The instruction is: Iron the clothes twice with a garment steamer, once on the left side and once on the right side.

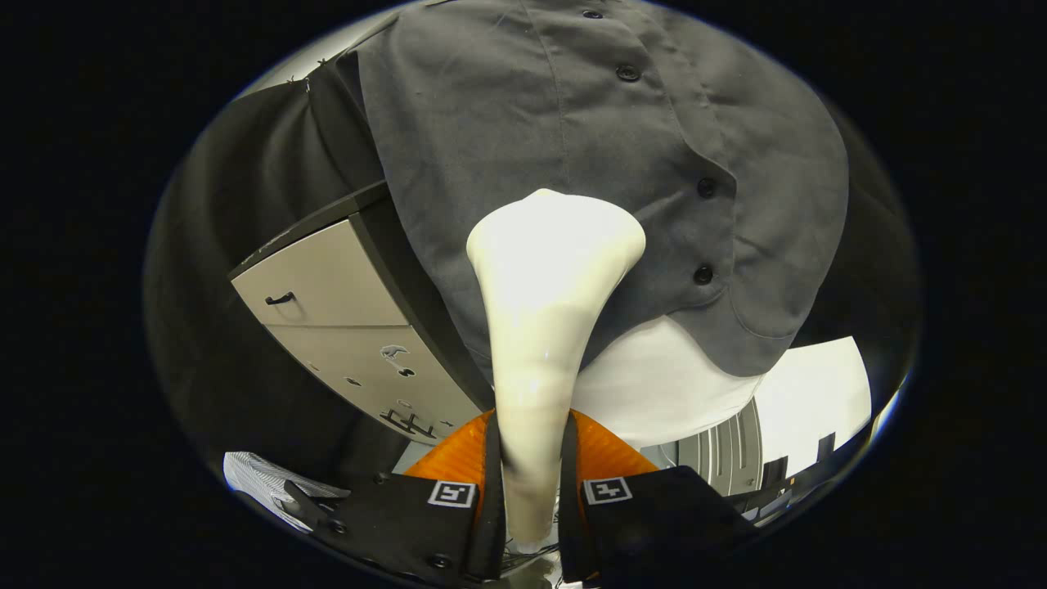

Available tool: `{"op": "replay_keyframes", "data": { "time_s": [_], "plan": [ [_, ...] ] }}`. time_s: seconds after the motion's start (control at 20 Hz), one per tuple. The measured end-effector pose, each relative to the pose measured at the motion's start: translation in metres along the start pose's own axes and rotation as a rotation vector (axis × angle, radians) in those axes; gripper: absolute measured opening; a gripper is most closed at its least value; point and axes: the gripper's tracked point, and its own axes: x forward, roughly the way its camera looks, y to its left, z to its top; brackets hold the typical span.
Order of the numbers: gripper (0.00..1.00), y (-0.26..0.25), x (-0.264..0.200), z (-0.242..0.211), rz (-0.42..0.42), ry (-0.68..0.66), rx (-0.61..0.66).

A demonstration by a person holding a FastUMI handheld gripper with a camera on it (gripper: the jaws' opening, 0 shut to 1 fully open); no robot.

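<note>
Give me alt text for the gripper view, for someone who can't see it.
The gripper is shut on the handle of a cream garment steamer, whose wide head sits against a hanging dark grey button-up shirt. A white garment shows below the shirt's hem, and a grey cabinet stands beside it.

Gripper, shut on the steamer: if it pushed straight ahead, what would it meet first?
Most likely the grey shirt: the gripper holds the steamer, whose head points at the fabric. Whether it already touches is unclear.
</note>
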Motion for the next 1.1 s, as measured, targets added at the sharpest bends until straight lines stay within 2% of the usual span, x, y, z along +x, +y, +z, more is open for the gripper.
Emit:
{"op": "replay_keyframes", "data": {
  "time_s": [0.5,1.1],
  "plan": [
    [0.34,-0.002,-0.069,0.046,0.022,-0.082,-0.004],
    [0.34,-0.041,-0.136,0.161,-0.011,-0.214,-0.015]
  ]
}}
